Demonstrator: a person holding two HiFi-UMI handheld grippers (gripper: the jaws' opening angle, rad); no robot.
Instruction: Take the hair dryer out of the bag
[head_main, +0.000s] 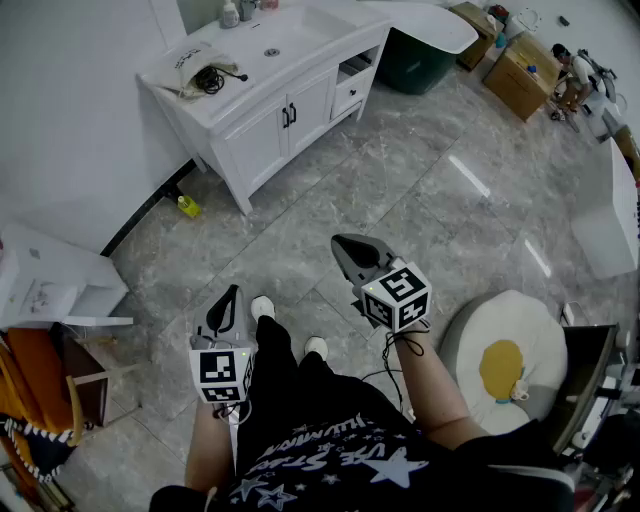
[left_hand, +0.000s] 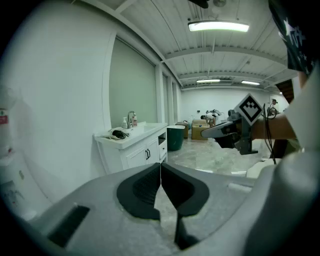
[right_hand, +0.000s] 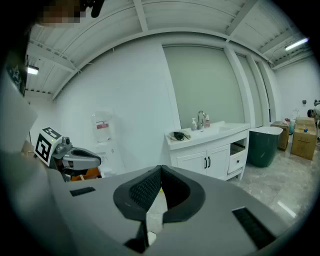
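Standing well back from the job, we start with the left gripper (left_hand: 160, 170); its fingers (left_hand: 140, 192) are clenched tip to tip with nothing between them; the right gripper (right_hand: 160, 172) is clenched and empty too, and both are held out in front at about waist height, tipped a little downward. Below them are our shoes (head_main: 262, 305) on the grey marble floor (head_main: 400, 190), and a long stretch of that floor lies between us and the target. So the step in hand, as we judge it, is the approach; nothing has been touched yet.

Further out, a small yellow object (head_main: 188, 206) sits on the floor by the wall, near the cabinet's corner; we'd walk in from the open side and keep our feet away from it. Then comes the white cabinet (head_main: 290, 115) with its worktop (head_main: 320, 30).

At the worktop's far left end lies the cream bag (head_main: 188, 60), slumped flat, with a dark coil of cord (head_main: 212, 77) at its mouth; we take that for the hair dryer's, the body presumably inside, though it's too small to tell from here. To do it well, we'd release both sets of fingers before arriving; pin the bag's cloth with one gripper; reach the other for the dryer's body or handle, not the cord, since a pull on the cord would likely drag the whole bag along; and keep clear of the bottles (head_main: 232, 12) behind it.
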